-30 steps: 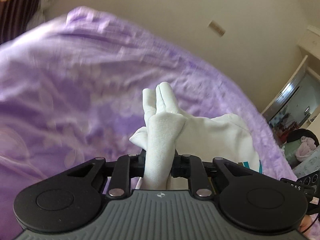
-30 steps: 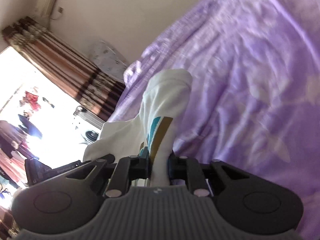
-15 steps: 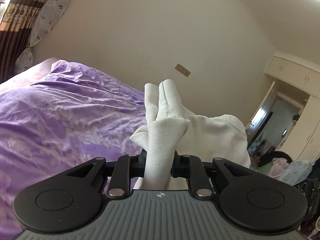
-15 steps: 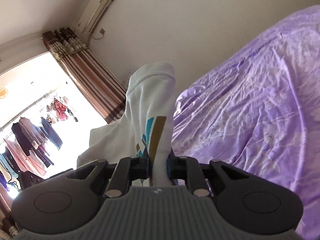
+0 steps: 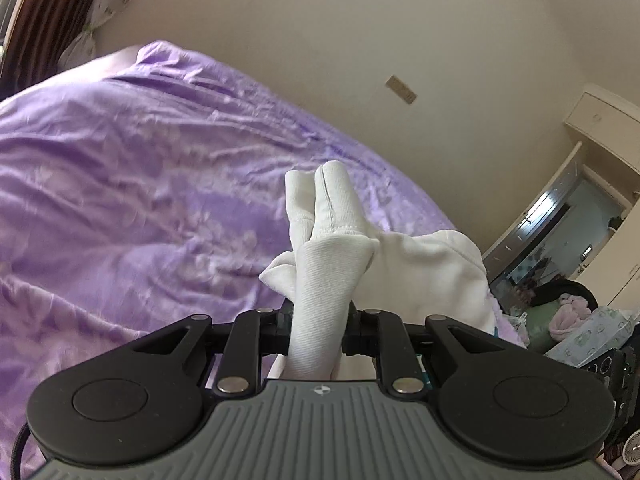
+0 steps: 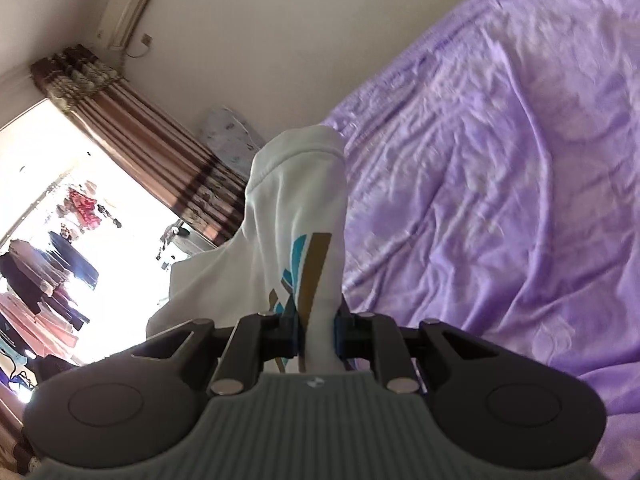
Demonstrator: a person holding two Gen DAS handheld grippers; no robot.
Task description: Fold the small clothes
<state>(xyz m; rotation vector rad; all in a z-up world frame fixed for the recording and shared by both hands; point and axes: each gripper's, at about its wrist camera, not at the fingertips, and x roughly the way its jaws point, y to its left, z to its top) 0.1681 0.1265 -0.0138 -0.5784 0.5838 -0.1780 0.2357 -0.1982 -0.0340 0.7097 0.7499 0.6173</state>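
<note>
The left gripper [image 5: 318,326] pinches a bunched corner of a small white garment [image 5: 420,268]; the right gripper [image 6: 316,330] pinches another corner bearing a teal and gold print [image 6: 306,276]. The cloth hangs between them above a purple bedspread [image 5: 120,184]. A beige wall [image 6: 300,40] lies beyond.

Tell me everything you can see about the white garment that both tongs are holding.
The white garment is small, of soft knit-looking cloth with stitched hems. It is bunched, not yet folded. The left tongs are shut on one gathered part, which stands up in folds; the rest drapes to the right. The right tongs are shut on another part, which bears teal and gold-brown stripes. It seems held up above the purple bedspread; whether any part touches the bed is hidden.
</note>
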